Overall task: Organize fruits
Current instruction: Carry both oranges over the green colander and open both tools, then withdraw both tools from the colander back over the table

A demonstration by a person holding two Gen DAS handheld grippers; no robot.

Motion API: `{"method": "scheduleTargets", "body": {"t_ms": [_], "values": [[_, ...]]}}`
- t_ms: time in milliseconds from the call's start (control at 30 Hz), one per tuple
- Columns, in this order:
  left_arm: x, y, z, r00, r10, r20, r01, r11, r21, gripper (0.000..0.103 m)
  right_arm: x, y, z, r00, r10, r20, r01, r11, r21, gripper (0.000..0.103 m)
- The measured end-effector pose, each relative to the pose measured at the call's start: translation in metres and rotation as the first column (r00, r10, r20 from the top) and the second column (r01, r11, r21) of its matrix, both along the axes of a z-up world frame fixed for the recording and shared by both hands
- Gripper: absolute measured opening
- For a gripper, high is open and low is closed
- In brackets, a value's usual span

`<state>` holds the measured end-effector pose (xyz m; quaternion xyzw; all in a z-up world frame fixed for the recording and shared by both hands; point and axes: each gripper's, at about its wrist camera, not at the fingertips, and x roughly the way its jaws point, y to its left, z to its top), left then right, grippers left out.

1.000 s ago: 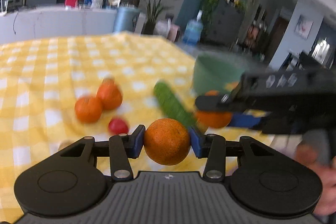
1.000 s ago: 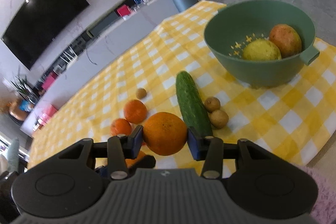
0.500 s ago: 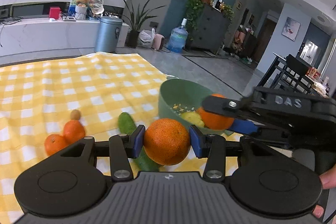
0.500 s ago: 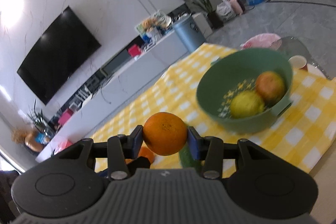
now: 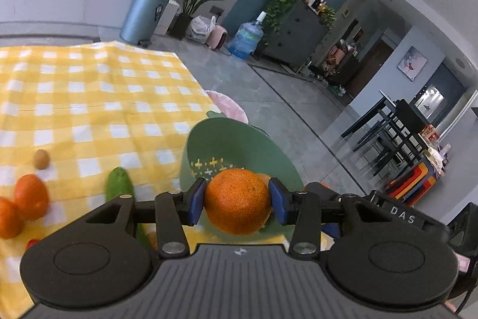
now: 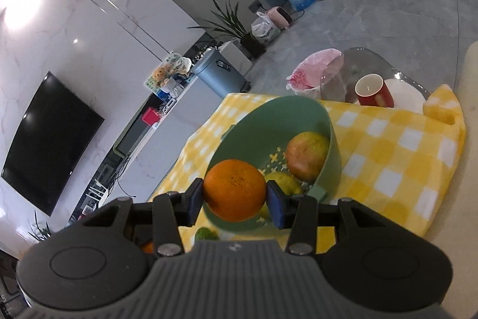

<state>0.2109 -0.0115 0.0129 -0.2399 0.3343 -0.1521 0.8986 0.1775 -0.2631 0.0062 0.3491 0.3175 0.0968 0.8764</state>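
left gripper (image 5: pixel 238 201): clamped on orange (image 5: pixel 238 201) | right gripper (image 6: pixel 235 195): clamped on second orange (image 6: pixel 234 190) | green colander (image 6: pixel 298 112) at 12 o'clock of both

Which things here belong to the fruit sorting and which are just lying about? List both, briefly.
Job:
left claw shut on an orange
right claw shut on another orange
green bowl holding an apple and a yellow fruit
tangerines, kiwi, cucumber on the cloth

Lying about:
red cup
bin
water jug
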Motion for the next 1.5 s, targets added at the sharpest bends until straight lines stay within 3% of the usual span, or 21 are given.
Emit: {"method": "scheduleTargets", "body": {"t_ms": [200,300,467,567,733,867,1000,1167,1500], "values": [[0.050,-0.008,-0.017,0.994,-0.019,-0.106,0.013,0.998,-0.064,0.051,0.064,-0.001,-0.001,0.996,0.090,-0.001,-0.090,0.995,-0.047,0.042],[0.069,-0.010,-0.030,0.989,-0.027,-0.144,0.013,0.995,-0.095,0.051,0.111,-0.006,-0.010,0.984,0.170,-0.050,-0.172,0.984,-0.046,0.042],[0.086,-0.018,-0.045,0.986,0.009,-0.167,-0.018,0.998,-0.054,0.051,0.165,-0.003,-0.025,0.932,0.329,-0.154,-0.339,0.940,-0.047,0.042],[0.092,-0.022,-0.051,0.986,0.010,-0.167,-0.019,0.998,-0.055,0.051,0.176,0.002,-0.030,0.925,0.317,-0.209,-0.346,0.930,-0.121,0.042],[0.090,-0.029,-0.046,0.989,0.064,-0.131,-0.065,0.998,0.000,0.051,0.183,0.005,-0.037,0.923,0.299,-0.241,-0.342,0.926,-0.159,0.044],[0.086,-0.031,-0.040,0.995,0.044,-0.092,-0.044,0.999,0.004,0.077,0.180,0.001,-0.036,0.939,0.259,-0.227,-0.292,0.948,-0.125,0.055],[0.075,-0.034,-0.028,0.998,0.028,-0.053,-0.026,0.999,0.036,0.081,0.176,-0.002,-0.025,0.946,0.262,-0.193,-0.282,0.955,-0.087,0.065],[0.063,-0.032,-0.012,1.000,0.016,-0.024,-0.014,0.998,0.065,0.086,0.170,0.006,-0.012,0.947,0.262,-0.187,-0.289,0.948,-0.130,0.067],[0.040,-0.029,0.006,0.999,0.007,-0.051,0.000,0.992,0.125,0.086,0.147,0.024,-0.001,0.931,0.280,-0.235,-0.323,0.932,-0.166,0.070]]}}
